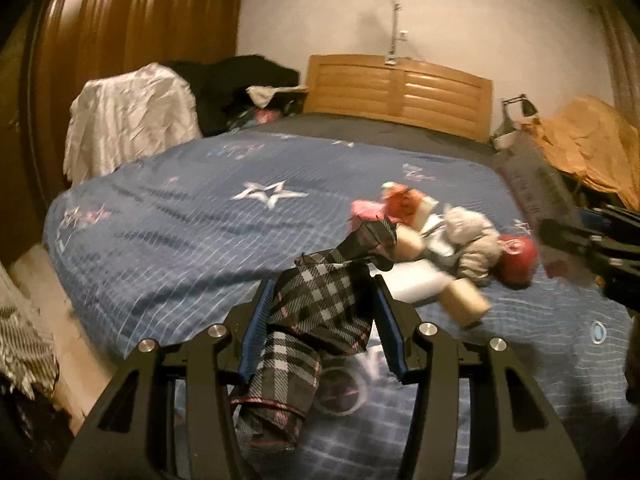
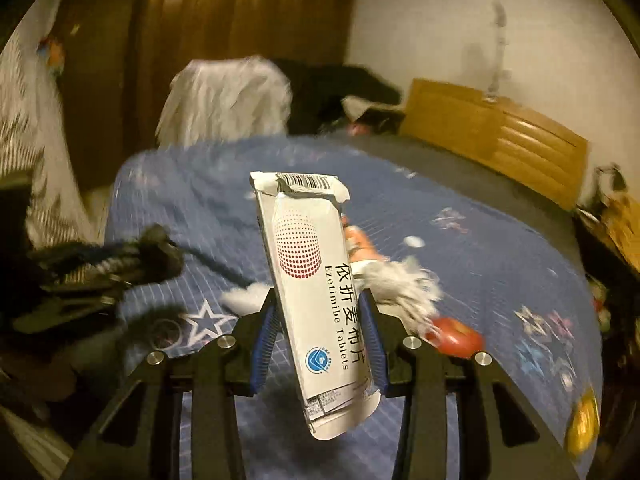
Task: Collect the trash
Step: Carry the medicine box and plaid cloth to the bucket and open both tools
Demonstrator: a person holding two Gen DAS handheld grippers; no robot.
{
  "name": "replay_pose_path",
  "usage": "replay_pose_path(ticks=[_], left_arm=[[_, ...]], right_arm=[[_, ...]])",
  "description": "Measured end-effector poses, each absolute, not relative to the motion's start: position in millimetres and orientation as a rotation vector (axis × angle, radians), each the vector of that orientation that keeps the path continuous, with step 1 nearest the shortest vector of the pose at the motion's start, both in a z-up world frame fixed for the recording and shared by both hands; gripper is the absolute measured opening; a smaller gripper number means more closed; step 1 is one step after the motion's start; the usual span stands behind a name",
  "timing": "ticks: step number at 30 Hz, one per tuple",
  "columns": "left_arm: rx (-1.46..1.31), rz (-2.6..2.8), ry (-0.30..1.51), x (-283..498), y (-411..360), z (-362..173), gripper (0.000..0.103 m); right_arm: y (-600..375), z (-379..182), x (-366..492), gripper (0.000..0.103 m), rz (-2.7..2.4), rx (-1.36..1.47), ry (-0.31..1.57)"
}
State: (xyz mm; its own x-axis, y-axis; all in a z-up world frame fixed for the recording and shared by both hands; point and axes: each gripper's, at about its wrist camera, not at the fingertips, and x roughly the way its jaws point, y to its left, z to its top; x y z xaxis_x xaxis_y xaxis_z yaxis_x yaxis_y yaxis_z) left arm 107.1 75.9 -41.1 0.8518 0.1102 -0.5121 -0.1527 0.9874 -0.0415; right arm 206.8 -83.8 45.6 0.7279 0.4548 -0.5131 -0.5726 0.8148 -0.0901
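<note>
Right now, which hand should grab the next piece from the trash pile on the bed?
Neither is free. The left gripper holds a plaid umbrella; the right gripper holds a torn tablet box. The right looks better: the box is trash, so once it is dropped that hand is free for the pile.

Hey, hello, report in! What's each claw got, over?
Left gripper shut on plaid umbrella. Right gripper shut on torn tablet box. More litter on bed.

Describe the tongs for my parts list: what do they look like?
Both match. Left tongs and right tongs have black angular link arms, round silver pivot bolts and two flat fingers lined with ribbed blue pads. No cables, markings or sleeves show.
</note>
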Motion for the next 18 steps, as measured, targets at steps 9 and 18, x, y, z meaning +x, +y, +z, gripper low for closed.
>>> replay_pose_path(ticks=[9, 18], left_arm=[[0.022, -0.036, 0.5, 112.2, -9.6, -12.5, 0.048], [0.095, -0.241, 0.508, 113.2, -115.5, 3.7, 0.048]], right_arm=[[-194.5, 65.9, 98.8, 0.041, 0.31, -0.033, 0.425], [-308.6, 59.4, 26.6, 0.042, 0.063, 0.114, 0.408]])
